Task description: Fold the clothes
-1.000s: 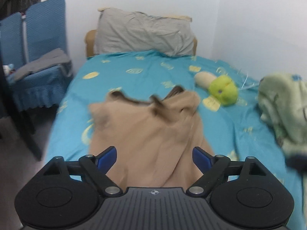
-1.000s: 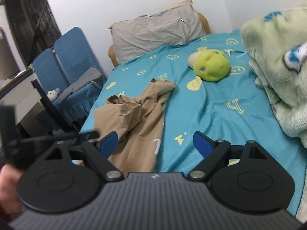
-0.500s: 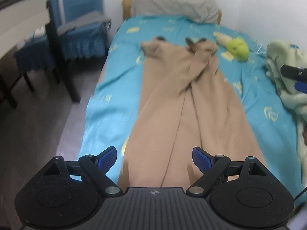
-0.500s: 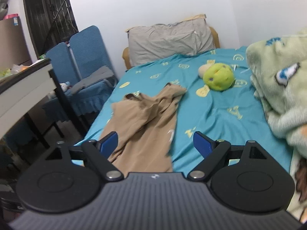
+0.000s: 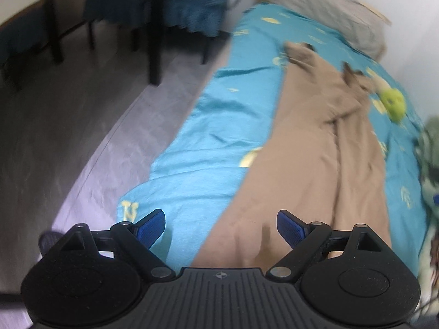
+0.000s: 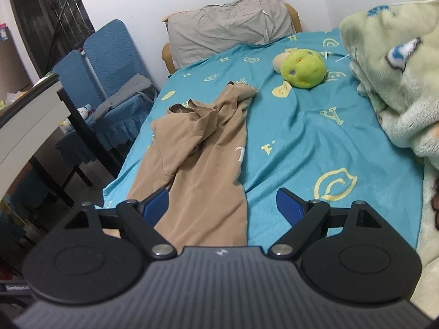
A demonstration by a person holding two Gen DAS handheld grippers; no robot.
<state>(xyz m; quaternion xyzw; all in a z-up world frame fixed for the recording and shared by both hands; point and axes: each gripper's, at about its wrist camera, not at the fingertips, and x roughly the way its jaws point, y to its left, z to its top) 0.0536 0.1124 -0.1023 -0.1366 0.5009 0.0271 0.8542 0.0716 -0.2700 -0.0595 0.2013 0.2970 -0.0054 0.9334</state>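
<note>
The left tool (image 5: 220, 226) is seen at the bottom of the left wrist frame, tilted down over the near end of the bed (image 5: 219, 126), its blue pads (image 5: 150, 224) spread wide with nothing held. The view is blurred. Between and beyond the pads the tan trousers (image 5: 323, 148) are laid lengthwise, running from the lower centre up to the upper right of the frame, on the teal sheet. The floor (image 5: 82, 126) fills the left half.

The right tool (image 6: 223, 205) is held low at the bottom of the right wrist frame, pointed along the bed (image 6: 315, 137) toward the pillow (image 6: 227, 35) at top centre. Its pads (image 6: 289, 205) are likewise spread wide and empty. The trousers (image 6: 203, 148) are seen left of centre, rumpled at the far end, the near end passing behind the left pad. A green plush toy (image 6: 304, 68) lies upper right of centre, a fleece blanket (image 6: 397, 68) fills the right edge, and blue chairs (image 6: 107, 63) and a desk (image 6: 30, 120) stand at the left.

Yellow letters are printed on the sheet; an "A" can be read at right of centre. Small writing at the lower left edge cannot be read.
</note>
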